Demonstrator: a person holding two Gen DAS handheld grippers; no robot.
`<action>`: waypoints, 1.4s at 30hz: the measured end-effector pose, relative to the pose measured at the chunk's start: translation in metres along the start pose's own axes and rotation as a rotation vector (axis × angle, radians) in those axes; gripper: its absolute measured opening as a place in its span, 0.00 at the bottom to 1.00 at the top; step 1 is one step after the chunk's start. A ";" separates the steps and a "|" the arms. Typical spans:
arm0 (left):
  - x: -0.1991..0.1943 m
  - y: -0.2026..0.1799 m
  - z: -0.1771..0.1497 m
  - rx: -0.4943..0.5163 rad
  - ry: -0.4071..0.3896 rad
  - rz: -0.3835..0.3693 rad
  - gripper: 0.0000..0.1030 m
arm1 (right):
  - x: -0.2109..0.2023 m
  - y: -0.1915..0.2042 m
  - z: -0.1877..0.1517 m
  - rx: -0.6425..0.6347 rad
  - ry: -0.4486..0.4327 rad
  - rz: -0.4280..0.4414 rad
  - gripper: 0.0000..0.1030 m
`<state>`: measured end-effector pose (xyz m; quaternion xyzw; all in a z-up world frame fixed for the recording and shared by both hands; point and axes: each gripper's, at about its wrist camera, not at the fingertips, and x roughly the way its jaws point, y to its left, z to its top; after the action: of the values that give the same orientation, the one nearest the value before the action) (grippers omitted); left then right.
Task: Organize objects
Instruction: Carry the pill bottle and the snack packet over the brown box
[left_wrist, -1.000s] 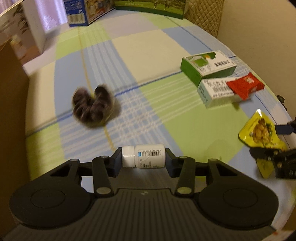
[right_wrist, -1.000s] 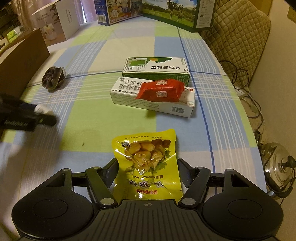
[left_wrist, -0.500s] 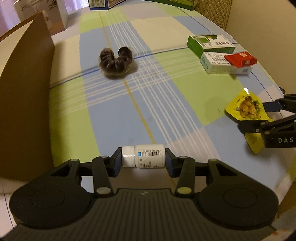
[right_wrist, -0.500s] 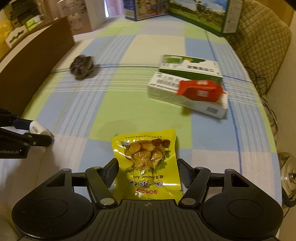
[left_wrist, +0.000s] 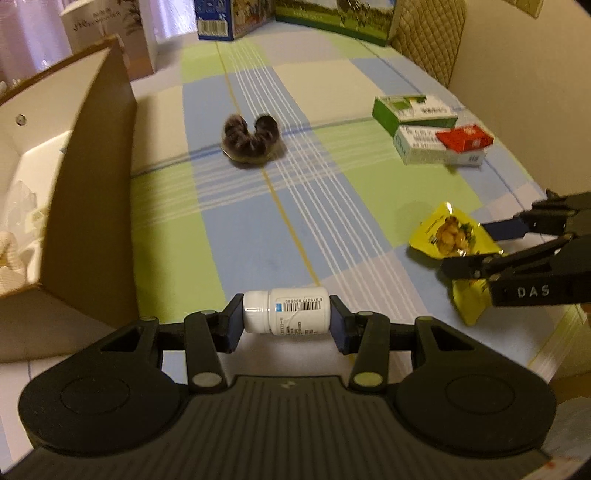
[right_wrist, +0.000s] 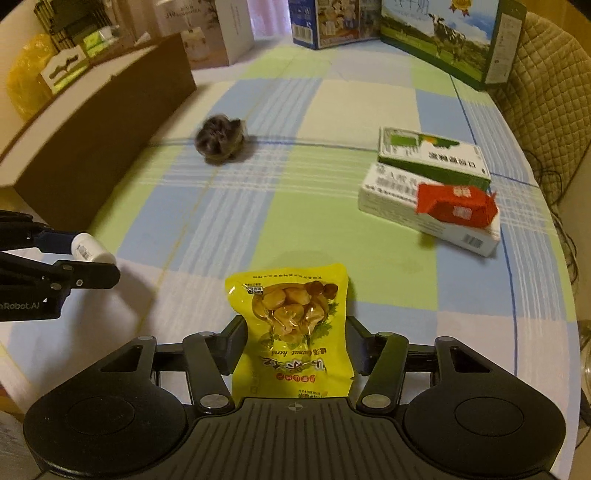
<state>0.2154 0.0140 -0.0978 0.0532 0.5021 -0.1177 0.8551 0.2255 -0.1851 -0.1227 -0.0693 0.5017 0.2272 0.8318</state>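
Left wrist view shows the left gripper clamped on a small white pill bottle, its jaws pressing on the cap end and the base, so the bottle's long axis runs crosswise between them, cap toward the left of the picture and barcode label facing up. The open cardboard box stands to that gripper's left, its tall brown wall just beside the left jaw and its pale inside visible beyond; if the box is where things go, the bottle must travel leftward and over that wall, and the left hand is plainly the nearer one. In the right wrist view the right gripper has the yellow snack pouch between its jaws, which are closing; the pads sit at the pouch's two side edges, and the pouch seems already carried, since the other camera shows it tilted off the checked tabletop. Its long axis points forward along the fingers, top seal away from the camera. The box lies well off to this gripper's left, past the left gripper, so the pouch probably follows the bottle. Left on the cloth are a dark fuzzy hair scrunchie near the middle and, toward the right edge, a green carton beside a white carton with a red packet on top.
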 end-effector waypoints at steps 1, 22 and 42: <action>-0.004 0.002 0.001 -0.005 -0.008 0.001 0.40 | -0.003 0.002 0.002 -0.002 -0.007 0.005 0.52; -0.090 0.061 0.013 -0.097 -0.178 0.053 0.40 | -0.053 0.085 0.066 -0.042 -0.168 0.238 0.51; -0.124 0.187 0.003 -0.258 -0.227 0.223 0.40 | -0.021 0.200 0.151 -0.091 -0.222 0.447 0.51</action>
<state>0.2076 0.2120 0.0070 -0.0149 0.4045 0.0379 0.9136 0.2487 0.0379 -0.0084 0.0316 0.3993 0.4340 0.8070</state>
